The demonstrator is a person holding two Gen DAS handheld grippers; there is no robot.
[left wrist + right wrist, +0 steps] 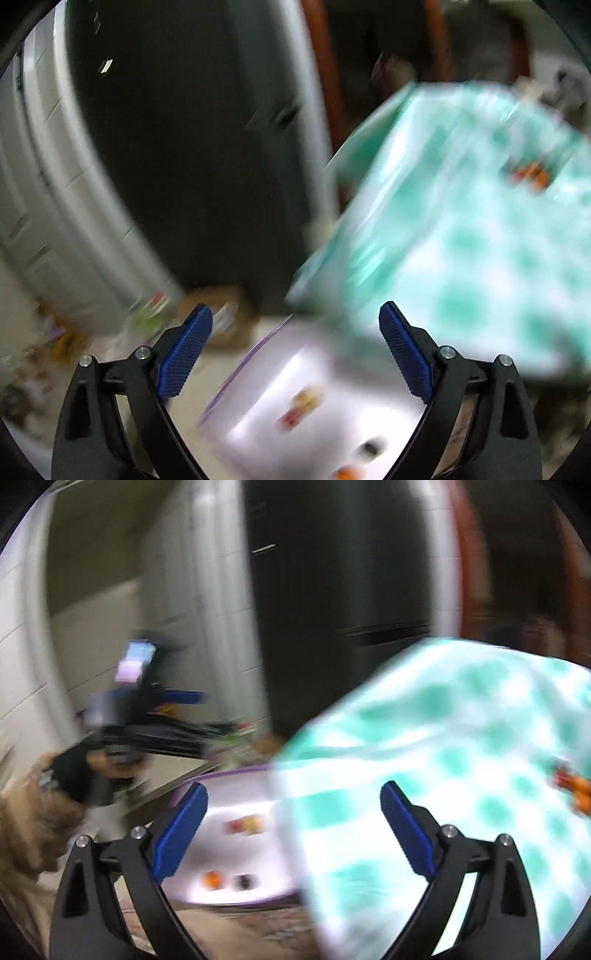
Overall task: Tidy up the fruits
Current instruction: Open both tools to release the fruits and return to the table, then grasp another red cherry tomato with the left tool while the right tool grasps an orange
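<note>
Small fruit pieces (245, 825), red and yellow, are lying on a white tray with a purple rim (221, 773), and you are looking down at them through heavy motion blur. In the right wrist view, an orange piece (213, 880) and a dark piece (243, 881) are sitting toward the tray's 6 o'clock side; their shapes are too smeared to name the fruit or to tell any long axis or heading. The tray's right part is lying hidden under the edge of a table with a green-and-white checked cloth (461, 775), and more orange bits (576, 786) are showing on that cloth at 3 o'clock, cut off by the frame.

Your right gripper (293, 830) is standing spread wide, nothing between its blue pads (181, 834). Your left gripper (295, 354) is likewise splayed and empty above the same tray (332, 387), where the red and yellow pieces (301, 406) are blurring at 6 o'clock. From the right wrist, your left hand (74, 775) in a dark glove is appearing at 9 o'clock, gripping its tool. A dark doorway (184, 147) and tiled wall (48, 184) are streaking behind.
</note>
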